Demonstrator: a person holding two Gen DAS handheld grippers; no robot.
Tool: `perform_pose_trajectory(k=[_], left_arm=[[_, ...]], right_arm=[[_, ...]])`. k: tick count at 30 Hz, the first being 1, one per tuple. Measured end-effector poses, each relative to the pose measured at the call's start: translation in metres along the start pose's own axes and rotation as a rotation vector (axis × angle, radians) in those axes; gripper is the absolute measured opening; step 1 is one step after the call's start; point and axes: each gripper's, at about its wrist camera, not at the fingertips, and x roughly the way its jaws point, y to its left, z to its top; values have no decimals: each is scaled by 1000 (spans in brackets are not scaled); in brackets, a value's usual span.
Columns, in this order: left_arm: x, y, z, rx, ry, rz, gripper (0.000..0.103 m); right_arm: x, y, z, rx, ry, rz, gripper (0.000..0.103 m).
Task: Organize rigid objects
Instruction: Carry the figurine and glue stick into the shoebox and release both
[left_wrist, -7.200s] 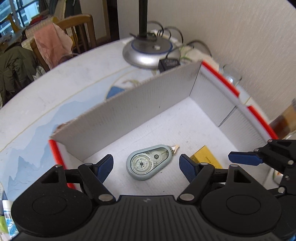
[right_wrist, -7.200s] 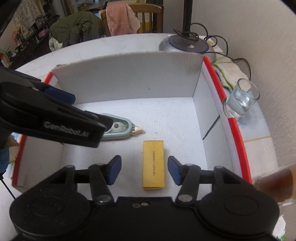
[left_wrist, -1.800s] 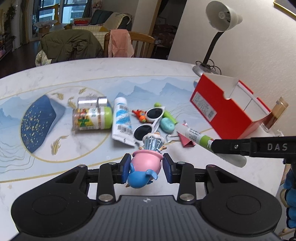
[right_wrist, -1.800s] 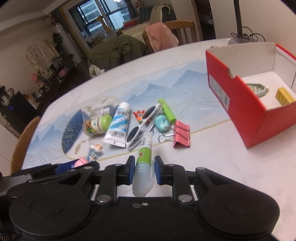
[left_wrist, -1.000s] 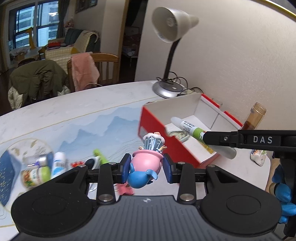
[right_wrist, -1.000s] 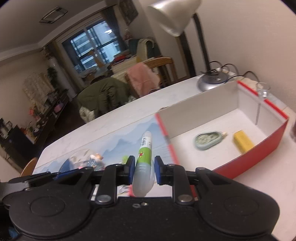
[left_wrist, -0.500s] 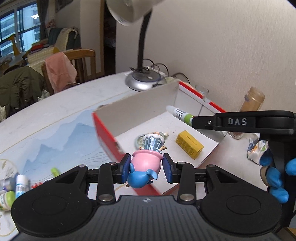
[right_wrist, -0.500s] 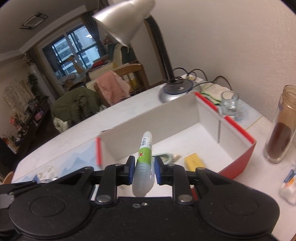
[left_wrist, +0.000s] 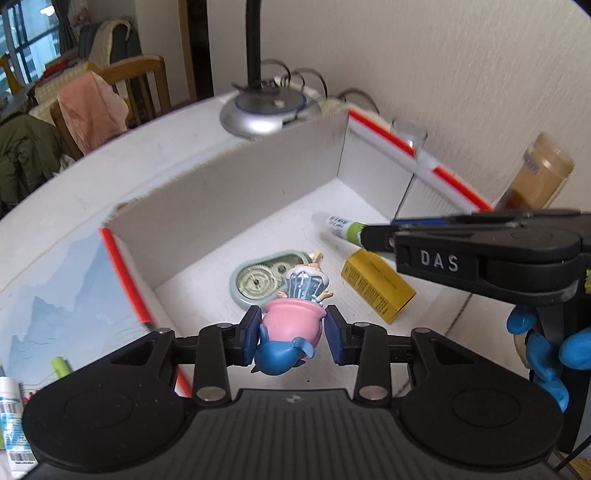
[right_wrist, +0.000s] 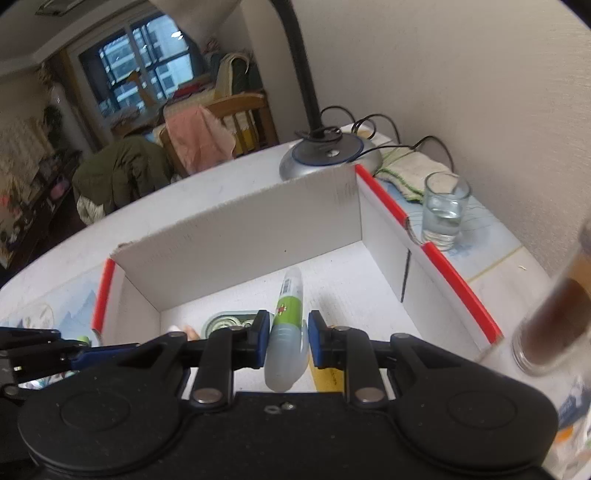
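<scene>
My left gripper (left_wrist: 291, 336) is shut on a pink and blue figurine (left_wrist: 291, 325) and holds it above the red box's (left_wrist: 122, 273) white floor. Under it in the box lie a grey-green correction tape (left_wrist: 258, 277) and a yellow carton (left_wrist: 376, 284). My right gripper (right_wrist: 286, 338) is shut on a white and green tube (right_wrist: 288, 314) and holds it over the box (right_wrist: 454, 284), tip pointing at the back wall. The right gripper also shows in the left wrist view (left_wrist: 373, 236), at the right over the box, with the tube (left_wrist: 340, 227) in it.
A lamp base (right_wrist: 328, 155) with cables stands behind the box. A glass of water (right_wrist: 445, 210) and a brown jar (right_wrist: 554, 325) stand right of the box. A folded cloth (right_wrist: 410, 170) lies by the wall. Several small items (left_wrist: 14, 406) lie left of the box.
Both grippers have moved forward and lower over the box with their objects still held. The box now fills both views.
</scene>
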Motion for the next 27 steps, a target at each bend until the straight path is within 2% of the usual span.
perform_pose_trajectory(k=[5,12,19,25,27], left_arm=[[27,-5,5,3,74,11,36],[53,-5,10,-2,160,18,36],[73,-6,13,-15,263,25,36],[85,-4,14,-30,338,32,36],[85,-3,14,-36,335,30,36]], right_arm=[[19,-7,6,-27,39,-19,20],[34,-12,5,-52,107,3,19],[40,-15,6,-54,136,18,19],[43,-18,7,-45,151,20,25],[43,-20,7,-40,155,27,26]])
